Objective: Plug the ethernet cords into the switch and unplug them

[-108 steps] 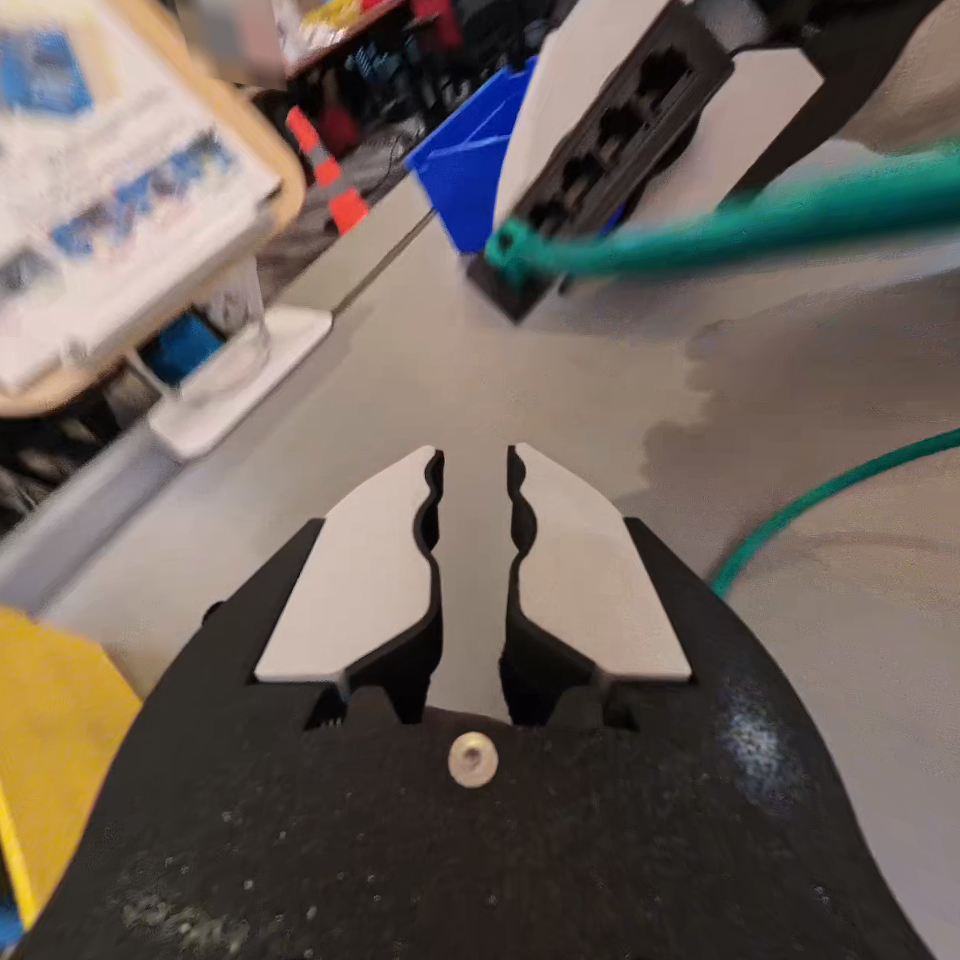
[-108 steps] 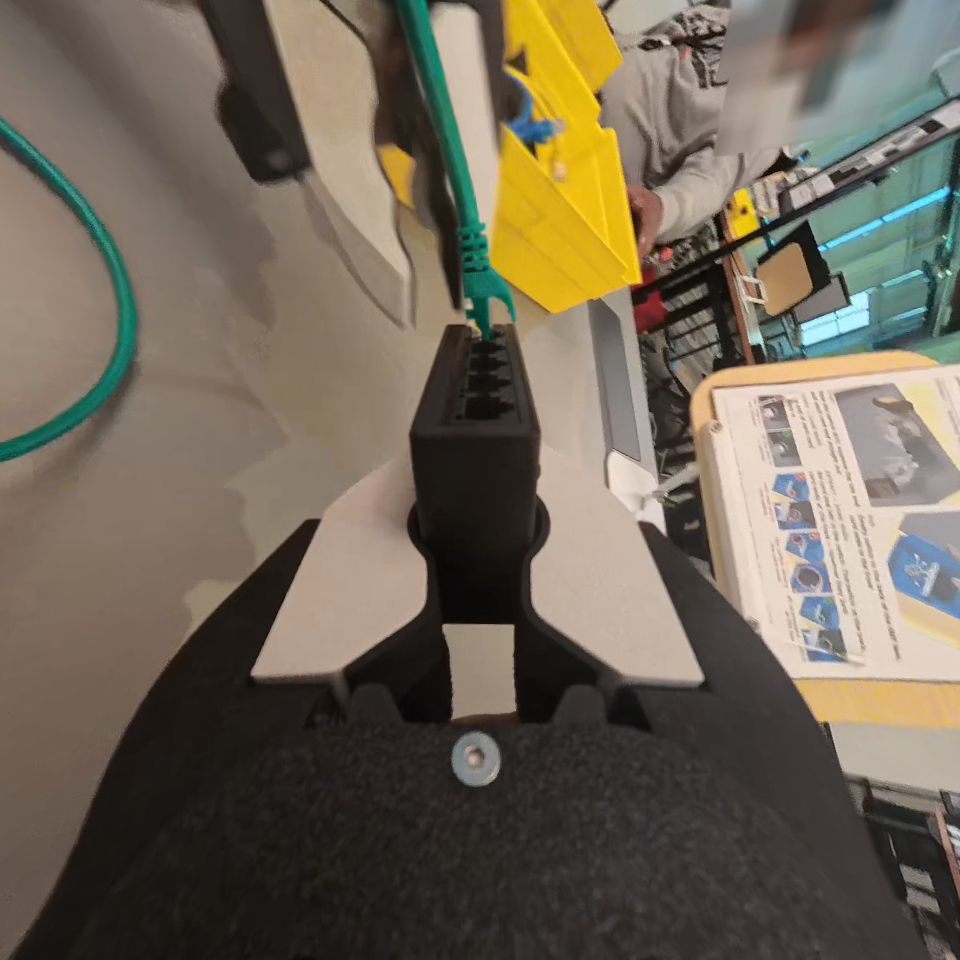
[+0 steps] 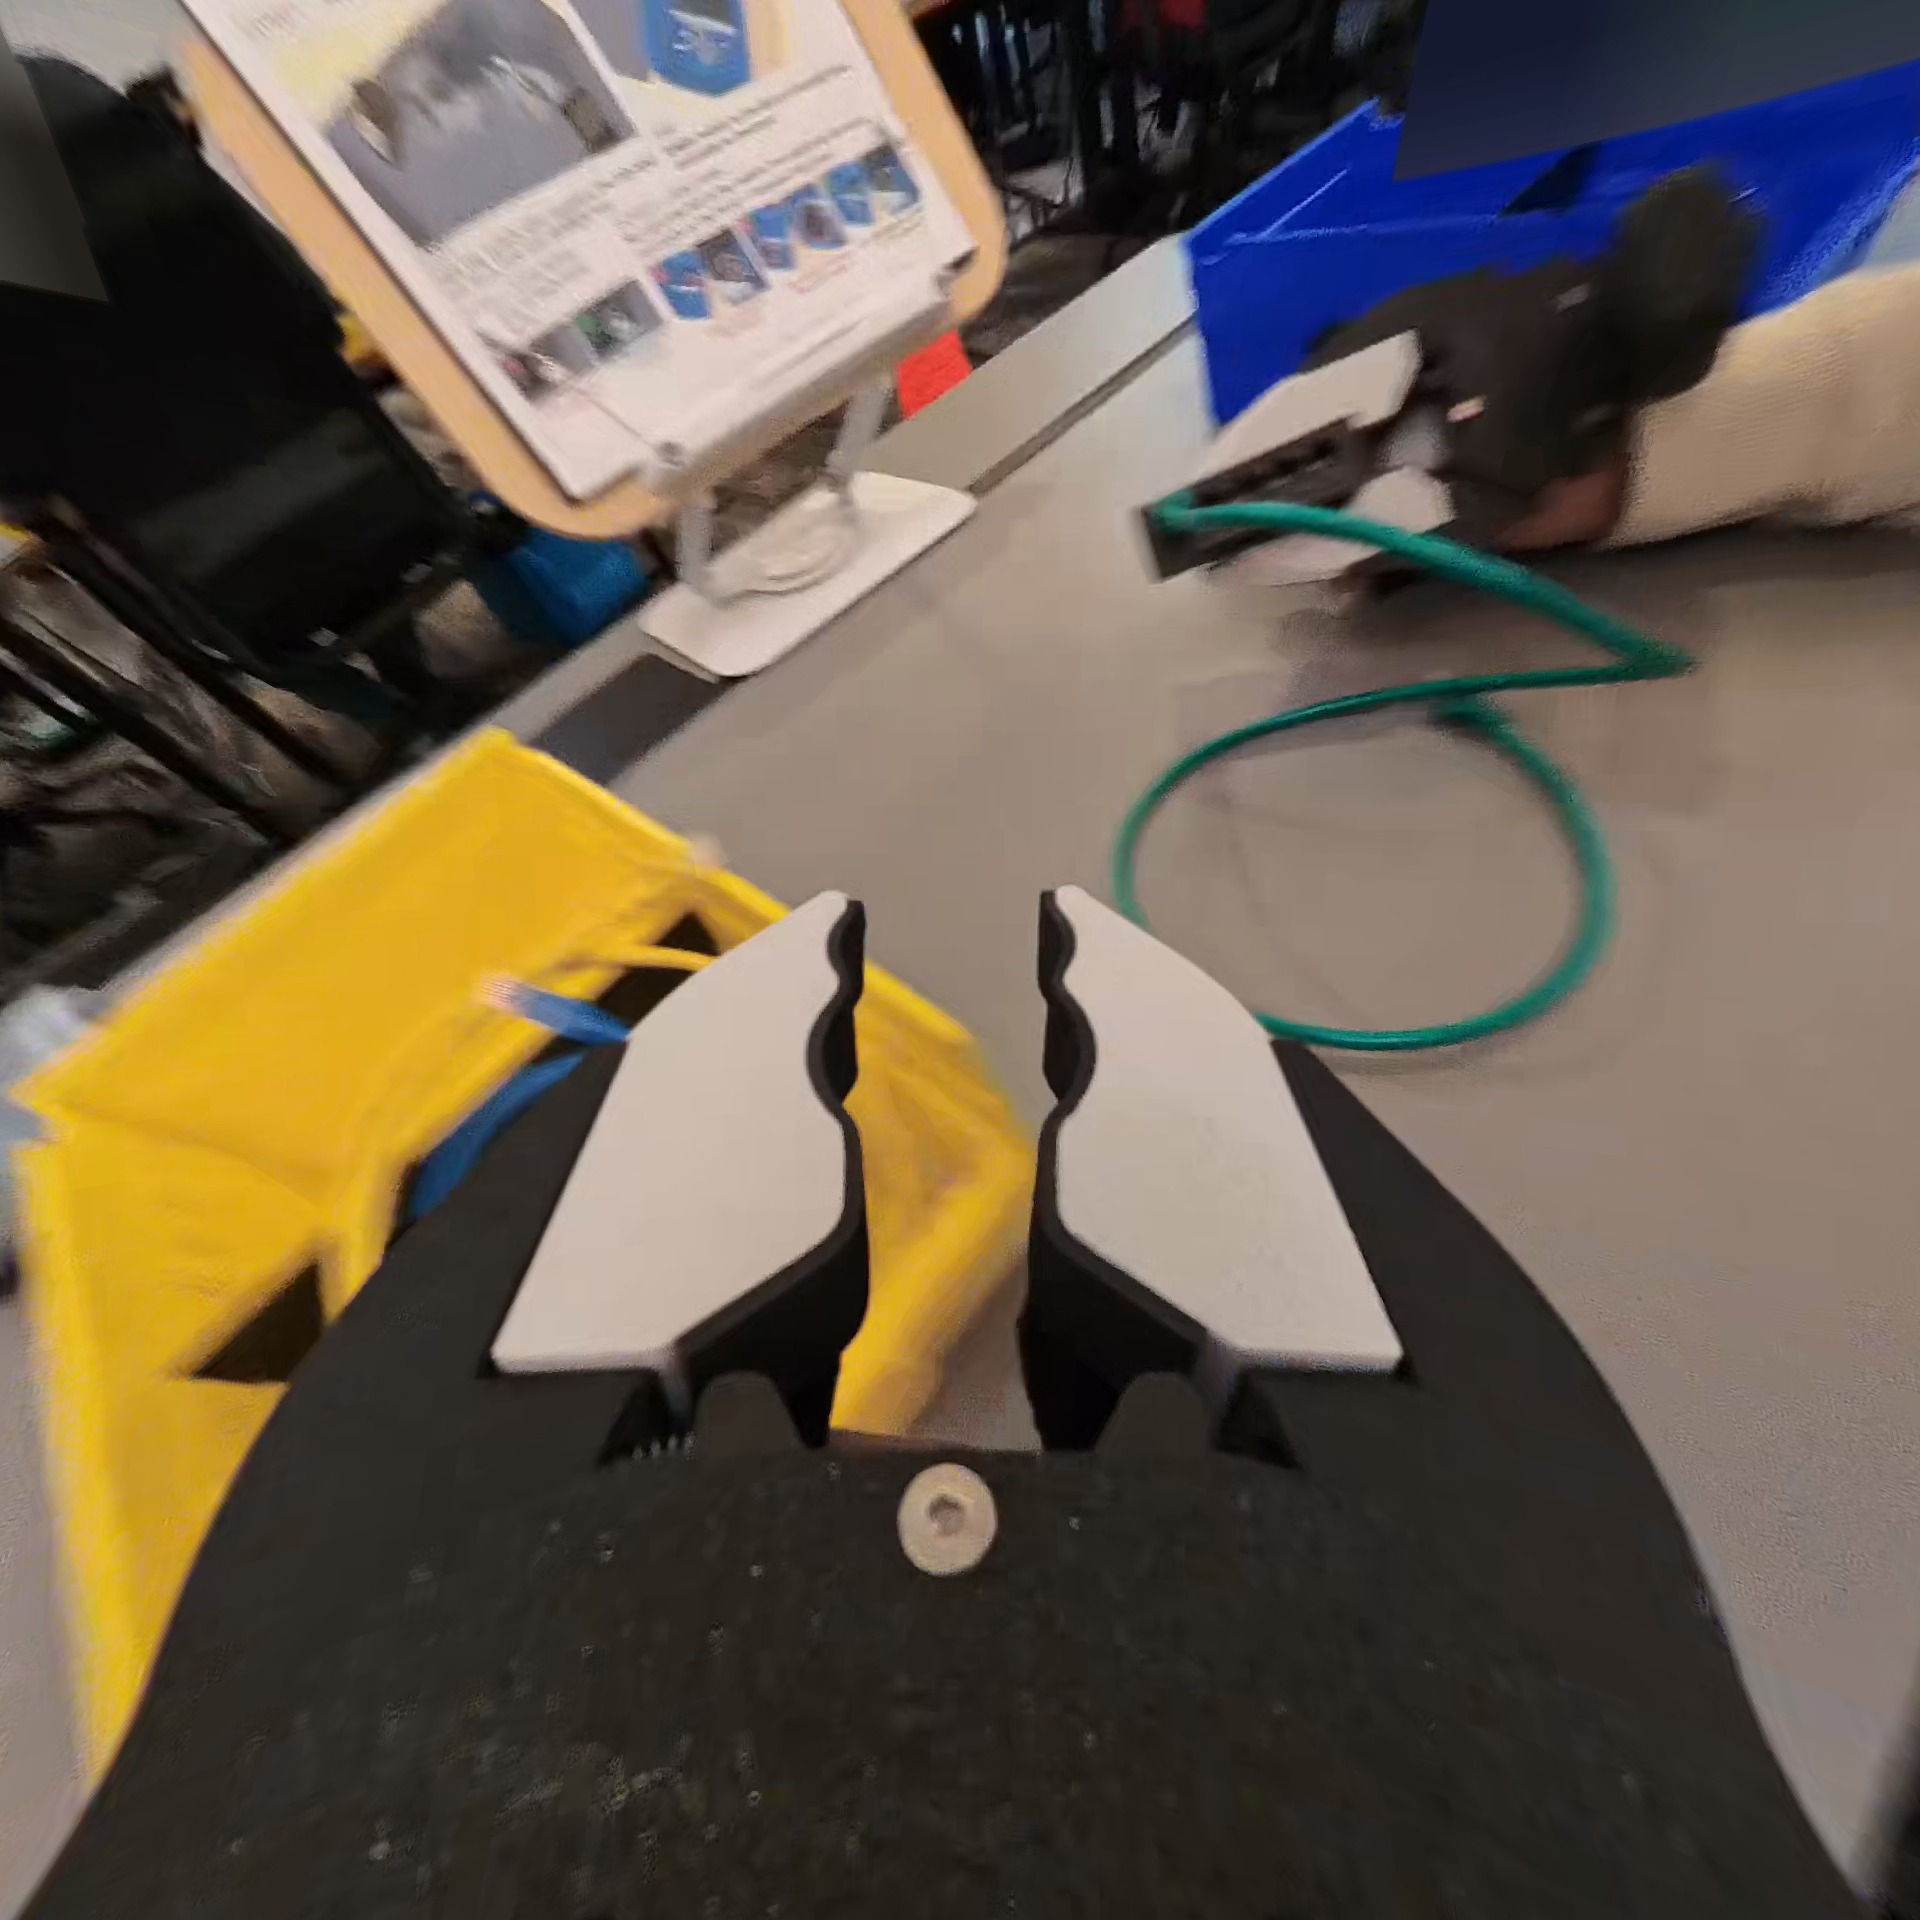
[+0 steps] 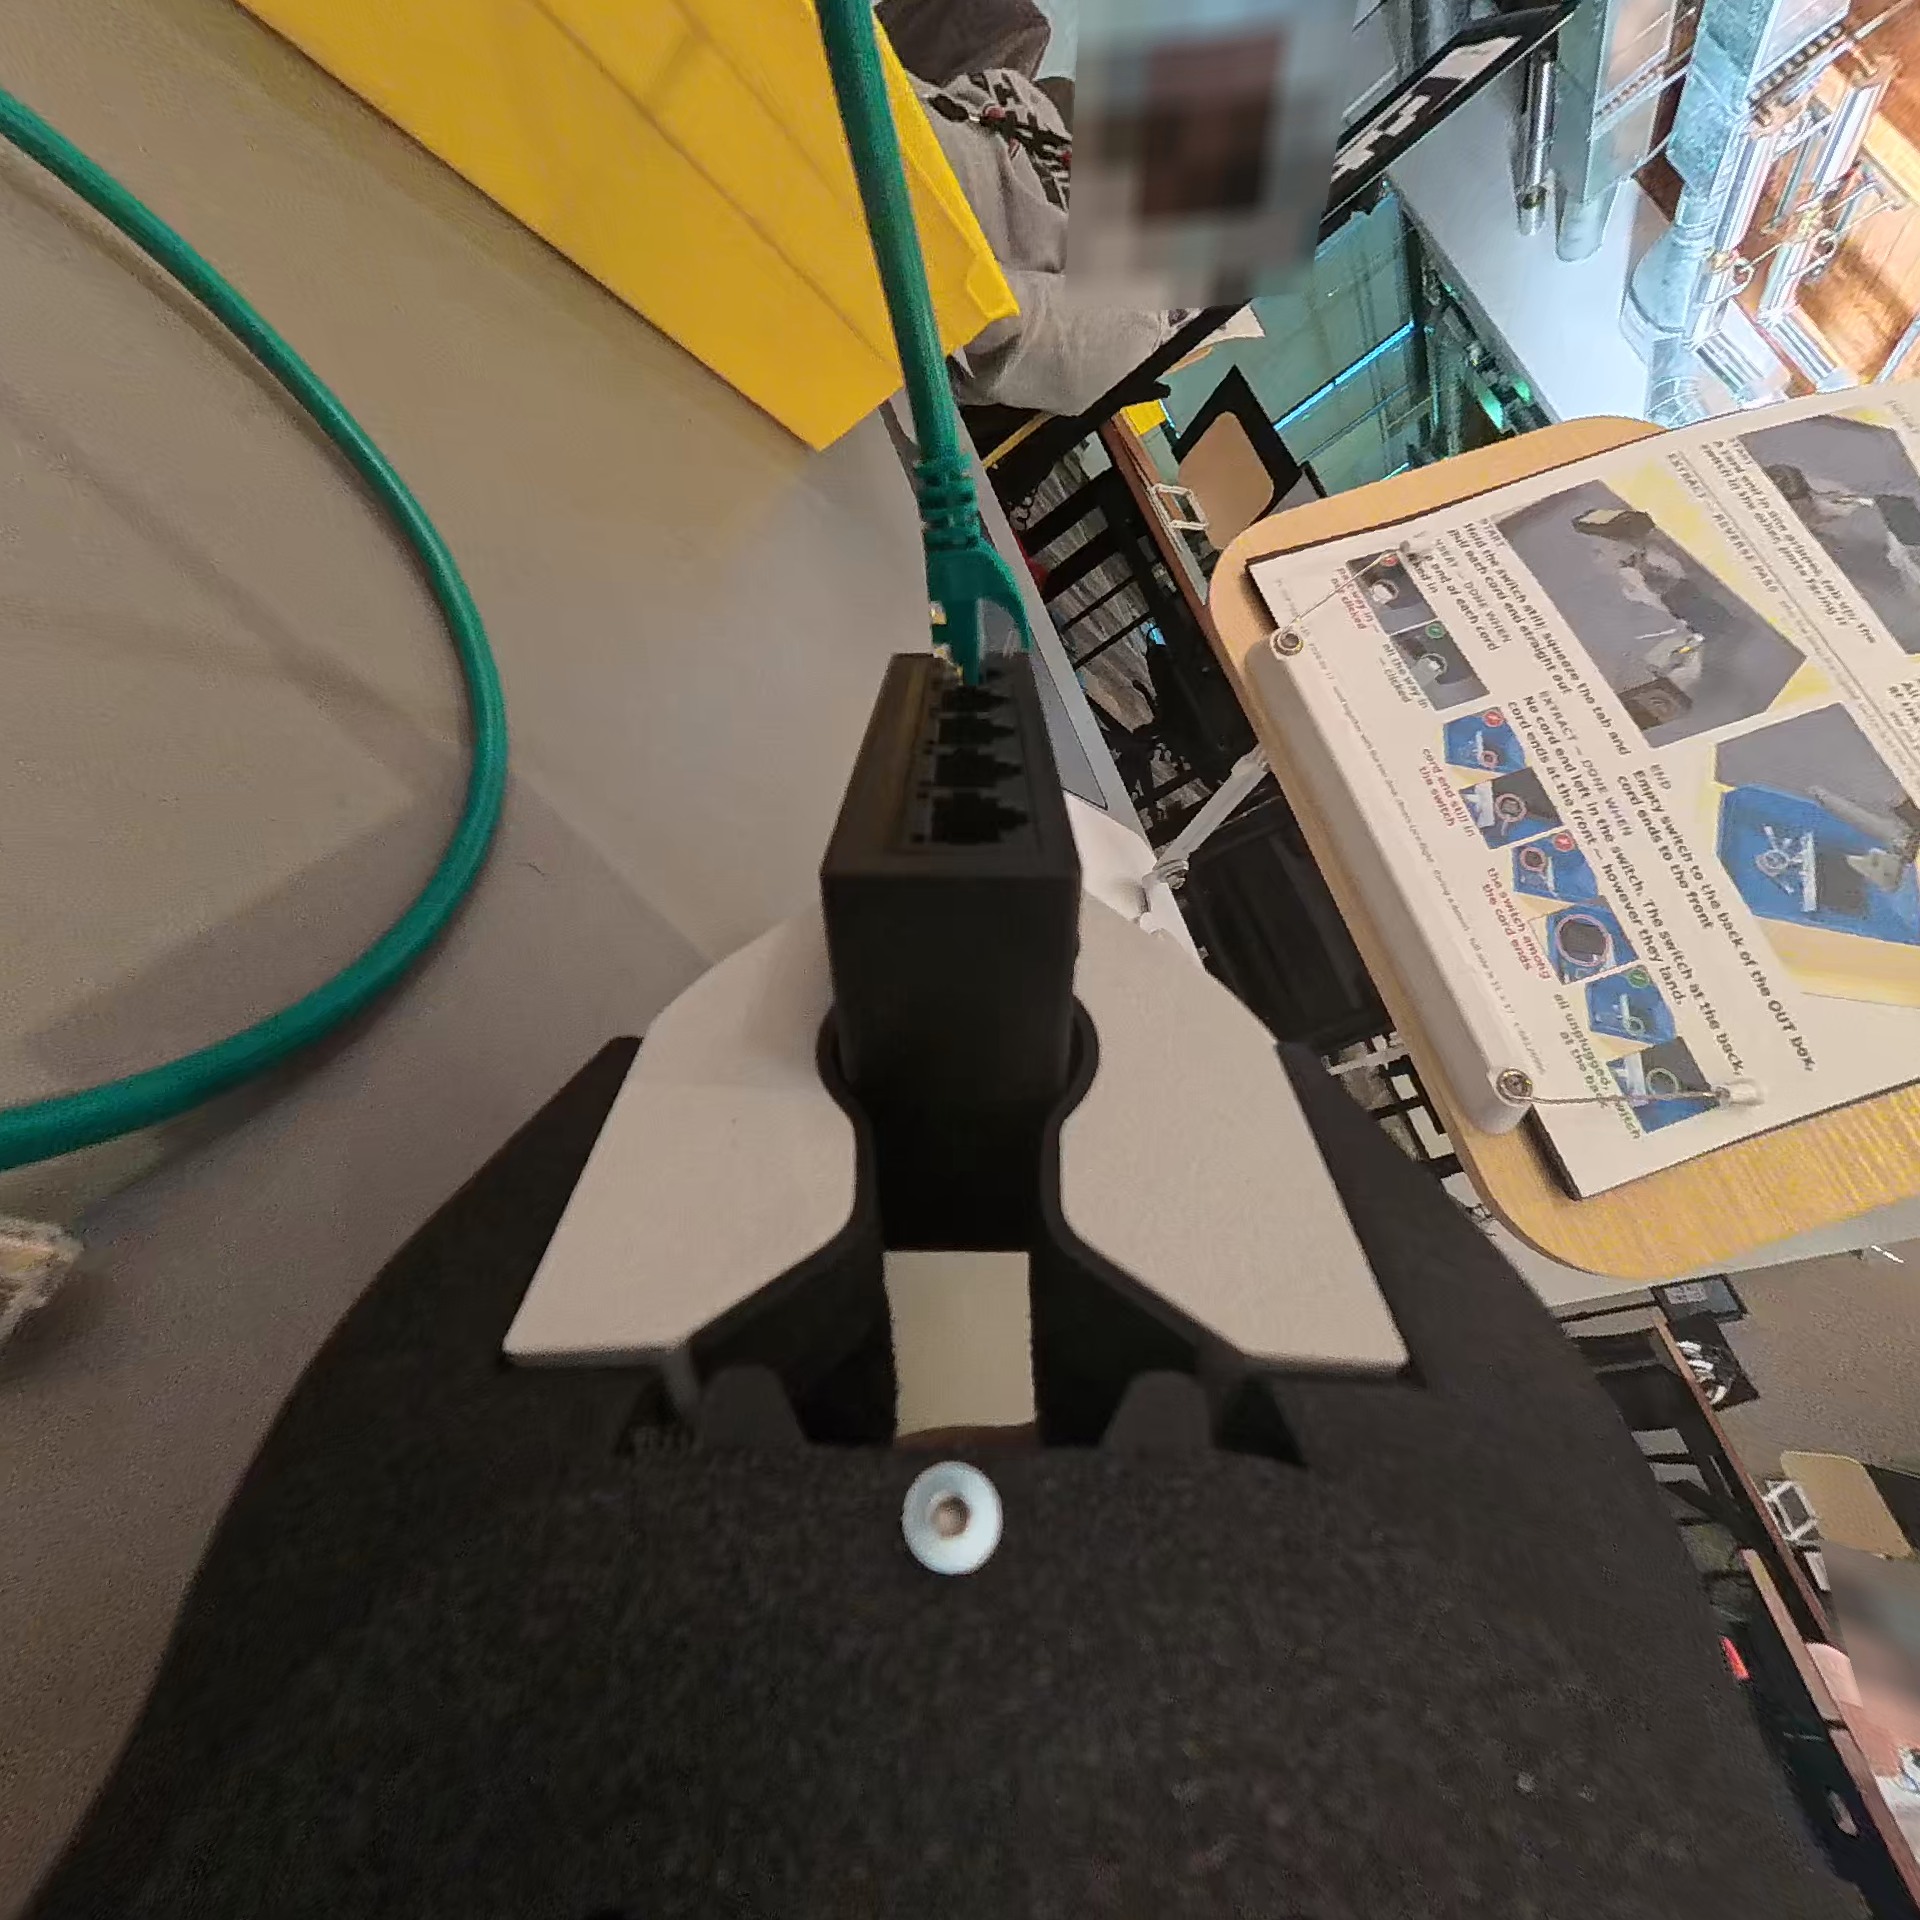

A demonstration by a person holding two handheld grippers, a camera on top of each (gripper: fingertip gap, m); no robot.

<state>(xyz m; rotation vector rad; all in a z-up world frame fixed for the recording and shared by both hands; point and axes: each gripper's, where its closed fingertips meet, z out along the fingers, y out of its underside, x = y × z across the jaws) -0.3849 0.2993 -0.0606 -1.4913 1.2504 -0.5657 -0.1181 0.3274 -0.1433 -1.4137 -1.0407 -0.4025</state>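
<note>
Right wrist view is showing the black switch [image 4: 951,883] being held end-on in the right claw [image 4: 961,997], its row of ports facing away so they are staying open for cords. The green cord [image 4: 904,260] is sitting with its plug [image 4: 966,603] in the farthest port, the rest looping over the grey worktop [image 4: 644,582]; the nearer ports are looking empty. Off to the left, the left claw [image 3: 951,997] is hanging half open with nothing between its fingers, tilted down over the yellow bin [image 3: 312,1039], where a blue cord [image 3: 551,1013] is poking up. I'd say it is reaching for that one next. An instruction board [image 4: 1610,810] is standing beyond the worktop's edge.
</note>
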